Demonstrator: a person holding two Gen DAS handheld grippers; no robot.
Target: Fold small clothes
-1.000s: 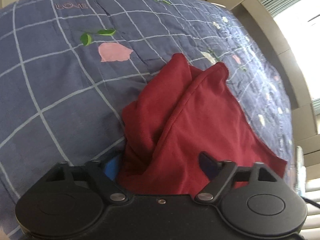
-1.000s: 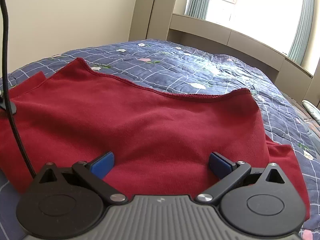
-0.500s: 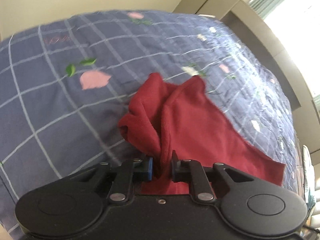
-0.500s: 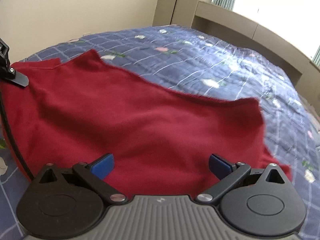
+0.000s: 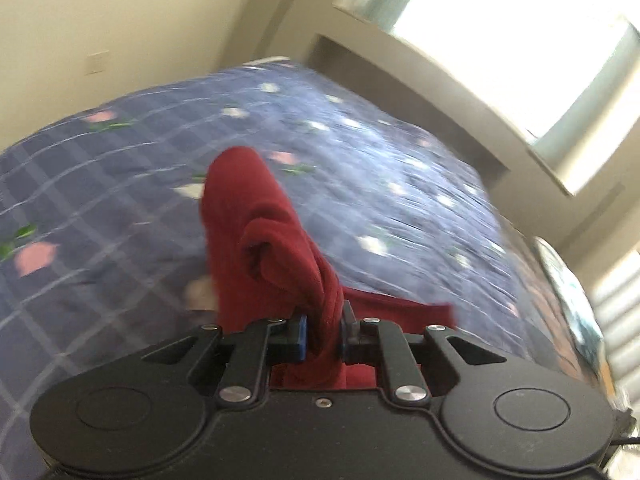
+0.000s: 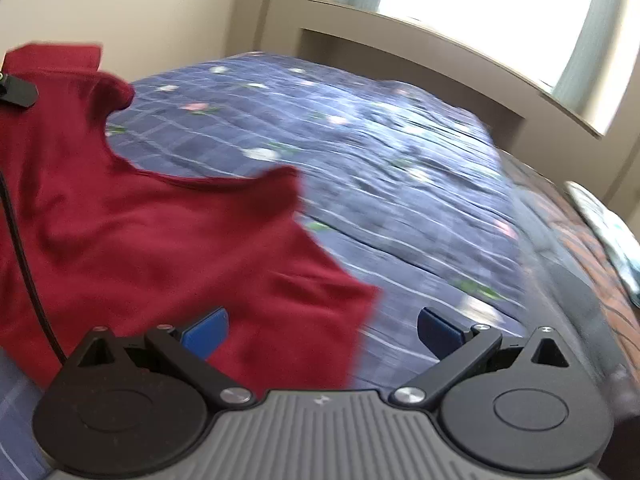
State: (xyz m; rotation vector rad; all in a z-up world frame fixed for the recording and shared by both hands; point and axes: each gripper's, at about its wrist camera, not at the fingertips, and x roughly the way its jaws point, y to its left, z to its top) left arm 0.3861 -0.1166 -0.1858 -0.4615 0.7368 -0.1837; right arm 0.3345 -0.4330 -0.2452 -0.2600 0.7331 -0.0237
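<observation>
A dark red garment (image 5: 260,236) is bunched between the blue pads of my left gripper (image 5: 322,338), which is shut on it and holds it up off the bed. In the right wrist view the same red garment (image 6: 160,240) hangs lifted at the left, with the left gripper's black tip (image 6: 18,90) at its top corner. My right gripper (image 6: 322,330) is open with its pads wide apart; the garment's lower edge lies between them, not clamped.
The blue checked quilt with flower prints (image 6: 400,184) covers the bed (image 5: 100,208). A beige headboard ledge (image 6: 440,64) and a bright window stand behind. A pale cloth (image 6: 604,224) lies at the bed's right edge.
My left gripper has shut on the red garment and lifted it up off the quilt. The garment has slid left across the right gripper's view, which stays open.
</observation>
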